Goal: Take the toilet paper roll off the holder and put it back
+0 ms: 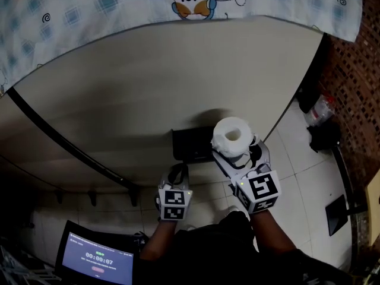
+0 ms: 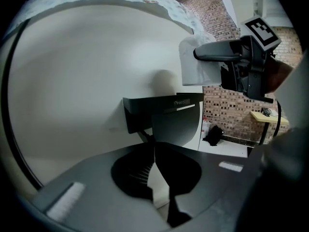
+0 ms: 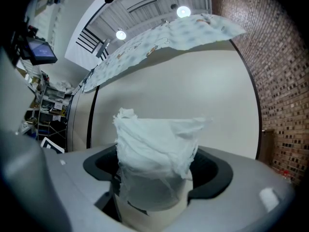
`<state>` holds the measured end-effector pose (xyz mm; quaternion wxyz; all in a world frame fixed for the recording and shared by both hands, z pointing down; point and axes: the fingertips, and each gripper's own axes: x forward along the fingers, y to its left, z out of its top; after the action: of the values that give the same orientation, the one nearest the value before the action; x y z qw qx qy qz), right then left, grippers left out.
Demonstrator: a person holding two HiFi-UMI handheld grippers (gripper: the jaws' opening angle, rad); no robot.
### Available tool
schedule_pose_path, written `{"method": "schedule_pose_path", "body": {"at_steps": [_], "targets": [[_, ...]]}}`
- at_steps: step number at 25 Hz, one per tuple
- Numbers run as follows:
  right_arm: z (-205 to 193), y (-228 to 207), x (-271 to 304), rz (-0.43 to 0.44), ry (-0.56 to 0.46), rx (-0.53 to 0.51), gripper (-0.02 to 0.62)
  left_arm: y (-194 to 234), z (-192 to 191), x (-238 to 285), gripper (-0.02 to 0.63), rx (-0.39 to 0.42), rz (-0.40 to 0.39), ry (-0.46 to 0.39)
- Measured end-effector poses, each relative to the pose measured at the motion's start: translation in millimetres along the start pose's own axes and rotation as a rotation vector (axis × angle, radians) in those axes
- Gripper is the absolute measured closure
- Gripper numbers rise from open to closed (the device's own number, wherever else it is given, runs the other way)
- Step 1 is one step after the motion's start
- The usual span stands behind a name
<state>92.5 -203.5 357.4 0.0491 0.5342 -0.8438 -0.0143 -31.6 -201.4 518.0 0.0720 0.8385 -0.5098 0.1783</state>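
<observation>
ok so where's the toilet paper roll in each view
Head view: toilet paper roll right of centre, in the right hand-held gripper.
Left gripper view: toilet paper roll upper right, above the black holder.
Right gripper view: toilet paper roll lower centre, between the jaws.
Shared landmark: the brick wall, on the right in all three.

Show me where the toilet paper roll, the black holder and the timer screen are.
toilet paper roll (image 1: pixel 221 136): head view, its white top end.
black holder (image 1: pixel 190 144): head view, its flat top.
timer screen (image 1: pixel 98 260): head view, its lit middle.
</observation>
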Motion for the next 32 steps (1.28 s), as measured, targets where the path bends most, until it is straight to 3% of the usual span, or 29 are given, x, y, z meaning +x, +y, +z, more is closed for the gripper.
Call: {"method": "schedule_pose_path", "body": {"at_steps": [18,32], "targets": [[2.0,-4.7,-16.9,-0.047,-0.023,0.013,0.163,-11.0,-0.9,-21.5,0.581,-0.059,-0.110,0.045],[2.1,-25.2,-35.6,-0.122,-0.042,0.028,0.163,-18.4,11.8,-38.3,0.581,-0.136,-0.238,0.082]]}}
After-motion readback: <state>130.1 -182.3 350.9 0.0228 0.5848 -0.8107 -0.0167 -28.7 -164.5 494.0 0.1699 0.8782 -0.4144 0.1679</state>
